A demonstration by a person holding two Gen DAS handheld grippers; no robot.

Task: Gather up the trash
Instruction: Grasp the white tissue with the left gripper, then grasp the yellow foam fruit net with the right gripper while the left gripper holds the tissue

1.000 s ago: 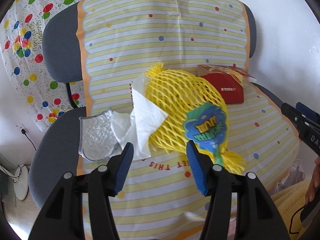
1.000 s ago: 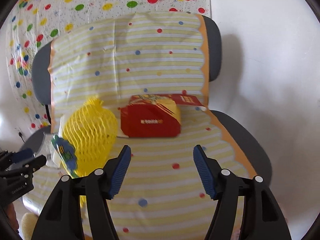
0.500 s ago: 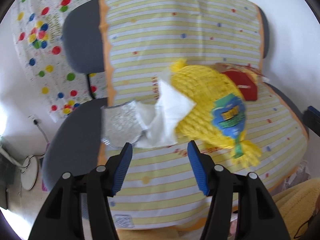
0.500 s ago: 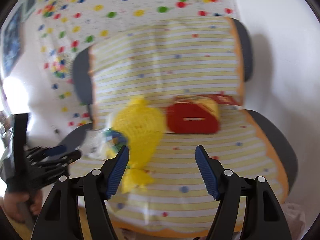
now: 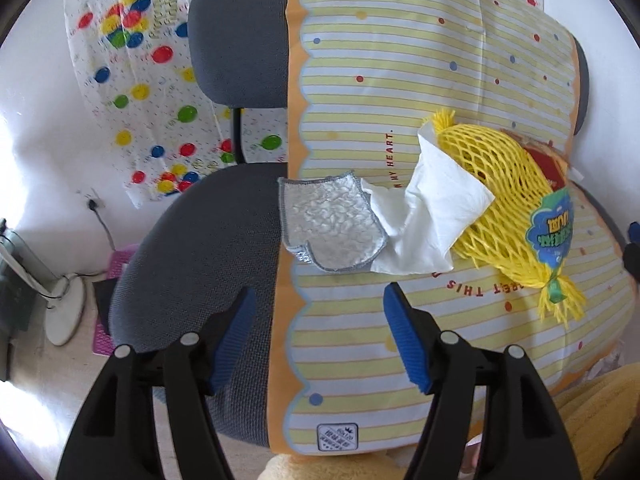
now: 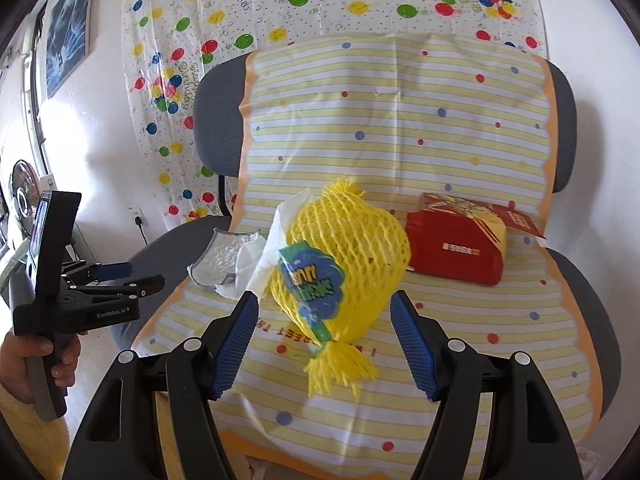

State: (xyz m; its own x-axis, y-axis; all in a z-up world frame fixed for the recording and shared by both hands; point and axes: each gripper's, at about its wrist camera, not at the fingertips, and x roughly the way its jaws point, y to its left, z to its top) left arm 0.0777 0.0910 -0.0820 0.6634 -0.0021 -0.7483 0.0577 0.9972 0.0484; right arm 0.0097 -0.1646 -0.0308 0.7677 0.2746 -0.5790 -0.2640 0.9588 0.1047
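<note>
Fingers of left gripper (image 5: 316, 330) opening, nothing between them, aimed at silver cloth (image 5: 330, 226) beside white tissue (image 5: 430, 220). Right gripper (image 6: 324, 338) fingers wide, empty, yellow foam net (image 6: 348, 264) just beyond. Red box (image 6: 454, 248) further right on striped sheet (image 6: 400, 128) covering chair (image 6: 218, 116).

Red box (image 5: 546, 164) mostly hidden behind the yellow net bag (image 5: 504, 208); right gripper (image 5: 632, 248) cut off by the frame edge.

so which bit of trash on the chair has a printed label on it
The yellow foam net: it carries a blue-green label. The white tissue, silver pad and red box beside it have no such tag.
</note>
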